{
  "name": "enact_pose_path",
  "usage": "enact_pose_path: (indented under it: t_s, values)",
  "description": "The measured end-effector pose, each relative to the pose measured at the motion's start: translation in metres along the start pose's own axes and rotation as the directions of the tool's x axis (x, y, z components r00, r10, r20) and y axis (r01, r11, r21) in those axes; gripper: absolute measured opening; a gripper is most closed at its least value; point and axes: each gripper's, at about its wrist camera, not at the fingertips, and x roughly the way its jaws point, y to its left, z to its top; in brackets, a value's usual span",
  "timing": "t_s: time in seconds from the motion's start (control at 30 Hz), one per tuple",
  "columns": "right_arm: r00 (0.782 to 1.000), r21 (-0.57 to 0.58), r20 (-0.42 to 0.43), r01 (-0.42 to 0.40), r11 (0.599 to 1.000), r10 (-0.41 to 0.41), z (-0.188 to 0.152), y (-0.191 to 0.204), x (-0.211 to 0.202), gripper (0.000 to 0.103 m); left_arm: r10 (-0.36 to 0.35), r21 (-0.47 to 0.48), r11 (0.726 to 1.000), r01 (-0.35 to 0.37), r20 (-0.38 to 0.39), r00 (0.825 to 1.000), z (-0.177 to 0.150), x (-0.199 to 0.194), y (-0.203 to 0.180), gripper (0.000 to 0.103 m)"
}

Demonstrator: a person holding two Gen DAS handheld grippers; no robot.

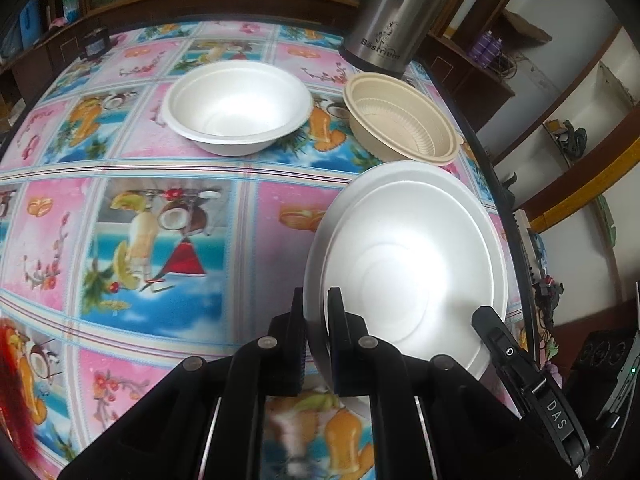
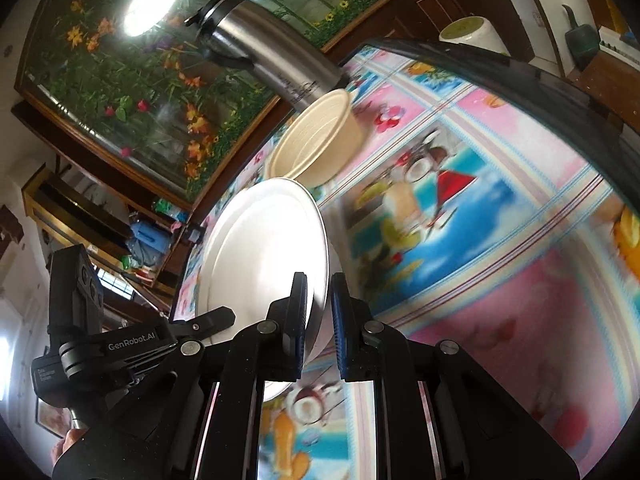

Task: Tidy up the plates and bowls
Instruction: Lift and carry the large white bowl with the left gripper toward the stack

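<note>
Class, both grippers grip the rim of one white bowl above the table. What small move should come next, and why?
Probably carry the held white bowl toward the other white bowl and nest it there. Left gripper and right gripper both pinch its rim, it hangs tilted off the tablecloth, and the matching bowl stands empty.

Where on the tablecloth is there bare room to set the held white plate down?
Free: the wide stretch of tablecloth in front of the white bowl and left of the white plate. Crowded: the far right corner, where the beige bowl and steel flask stand close.

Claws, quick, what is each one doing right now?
Left claw: closed on the rim of the white foam plate.
Right claw: closed on the same plate's opposite rim.
</note>
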Motion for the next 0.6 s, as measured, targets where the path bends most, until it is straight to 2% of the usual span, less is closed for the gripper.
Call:
enact_pose_path:
  t_s: [0.4, 0.6]
  values:
    - [0.999, -0.077, -0.017, -0.042, 0.996, 0.041, -0.031, 0.053, -0.003, 0.011, 0.017, -0.017, 1.0, -0.016, 0.085, 0.996, -0.021, -0.046, 0.042, 0.008]
    - [0.998, -0.118, -0.035, -0.063, 0.991, 0.06, -0.05, 0.08, -0.001, 0.011, 0.049, -0.024, 0.999, -0.046, 0.154, 0.987, -0.034, -0.073, 0.066, 0.008]
